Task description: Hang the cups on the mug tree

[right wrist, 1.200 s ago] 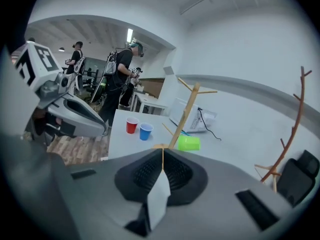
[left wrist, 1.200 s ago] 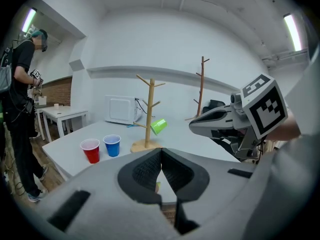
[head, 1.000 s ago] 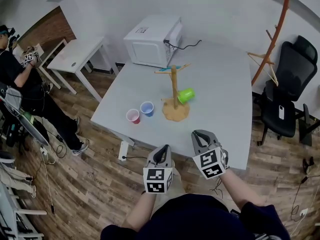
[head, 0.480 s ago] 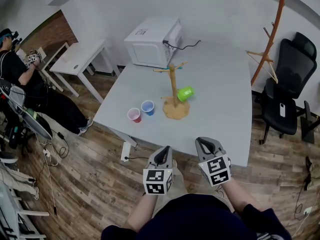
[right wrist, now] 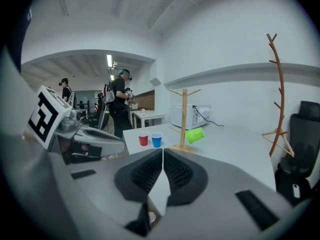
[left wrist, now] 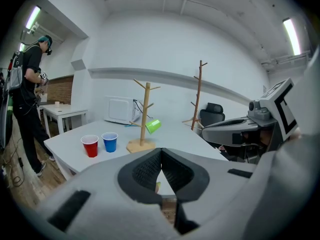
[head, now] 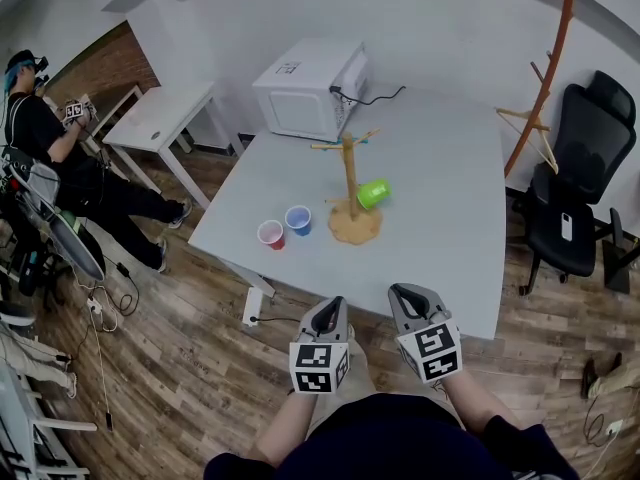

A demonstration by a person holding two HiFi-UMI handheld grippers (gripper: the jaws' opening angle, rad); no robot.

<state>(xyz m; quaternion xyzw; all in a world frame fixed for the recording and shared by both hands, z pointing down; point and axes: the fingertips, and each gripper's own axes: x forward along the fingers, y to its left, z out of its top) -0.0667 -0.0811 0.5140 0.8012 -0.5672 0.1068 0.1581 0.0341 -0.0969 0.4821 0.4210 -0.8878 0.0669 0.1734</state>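
Overall: a grey tabletop (head: 450,198) stood on a wooden floor (head: 180,368), seen from above by the person at its near edge.
Far left: another person (head: 40,138) in dark clothes stood by a small white table (head: 165,113), well apart from the tabletop.
Red cup (head: 270,234): stood upright, mouth up, on the tabletop near its left edge.
Blue cup (head: 297,219): stood upright just beside the red one, on its right and slightly farther back.
Microwave (head: 308,88): white, sat at the far left corner of the tabletop, with a dark cable trailing off to its right.
Left tongs (head: 333,306): were held over the floor, short of the tabletop's near edge. The jaws were pressed together pad to pad and empty, their tips aimed toward the cups.
Mug tree (head: 349,173): a wooden post on a round wooden base, stood upright near the middle of the tabletop, just right of the blue cup.
Green cup (head: 373,192): hung tilted on a low peg on the right side of the post, above the base.
Right tongs (head: 402,293): were held beside the left pair without touching it, also short of the near edge. The jaws were closed against each other and gripped nothing.
Far right: a tall wooden coat stand (head: 545,78) and a black office chair (head: 580,178) stood beyond the tabletop's right edge.
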